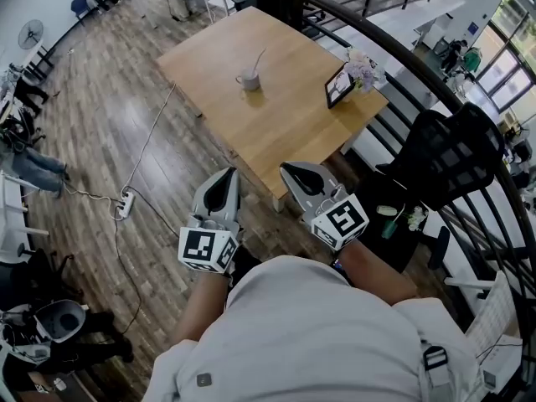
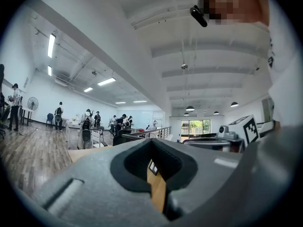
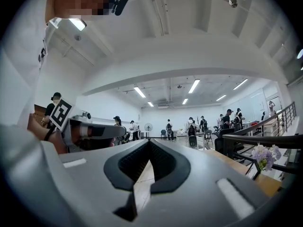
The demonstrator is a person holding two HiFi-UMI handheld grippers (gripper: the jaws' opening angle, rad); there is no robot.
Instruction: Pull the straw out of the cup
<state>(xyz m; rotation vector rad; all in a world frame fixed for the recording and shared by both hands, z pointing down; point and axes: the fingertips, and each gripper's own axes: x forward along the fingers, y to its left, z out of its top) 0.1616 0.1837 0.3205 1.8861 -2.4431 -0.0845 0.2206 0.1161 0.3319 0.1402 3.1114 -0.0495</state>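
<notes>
My right tongs [image 3: 148, 161]: jaws together, pointing level. Desk [image 3: 265, 184] ahead, flowers [image 3: 265, 155] right, left tongs [image 3: 92, 132] alongside.

A light wooden bench [image 1: 285, 128] stands cornerwise on a plank floor [image 1: 100, 124], its top mostly bare. Near the middle, a little toward the far-left edge, sits a pale cup [image 1: 249, 80] with a straw [image 1: 259, 60] leaning out toward the right. At the right corner a dark frame [image 1: 339, 87] stands upright, with a bunch of pale flowers [image 1: 363, 69] just beside it.
</notes>
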